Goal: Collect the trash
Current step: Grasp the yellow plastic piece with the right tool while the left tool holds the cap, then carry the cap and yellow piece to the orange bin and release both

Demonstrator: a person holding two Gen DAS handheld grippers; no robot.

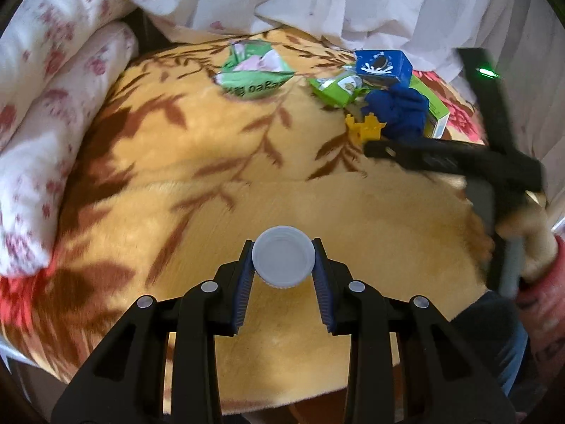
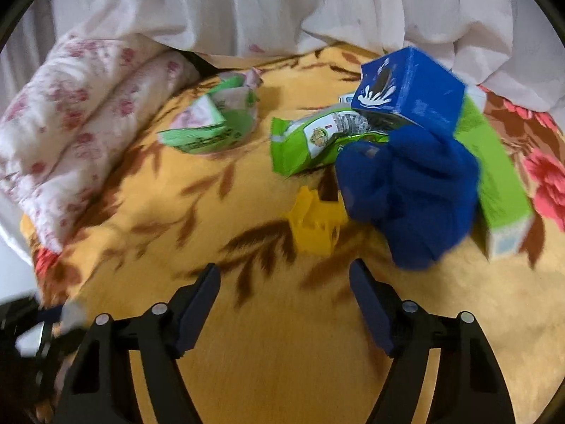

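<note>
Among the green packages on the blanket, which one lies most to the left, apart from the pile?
The crumpled green wrapper with pink print, near the floral pillow. The green pouch and green box touch the blue carton.

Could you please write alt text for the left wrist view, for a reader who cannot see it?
The left gripper is shut on a white bottle cap above a yellow leaf-patterned blanket. Farther back lie a crumpled green wrapper, a blue box, a blue cloth and a small yellow plastic piece. The right gripper reaches in from the right towards that pile.

Grey cap (image 1: 283, 262), blue carton (image 2: 409, 91), yellow leaf-patterned blanket (image 2: 282, 353)
</note>
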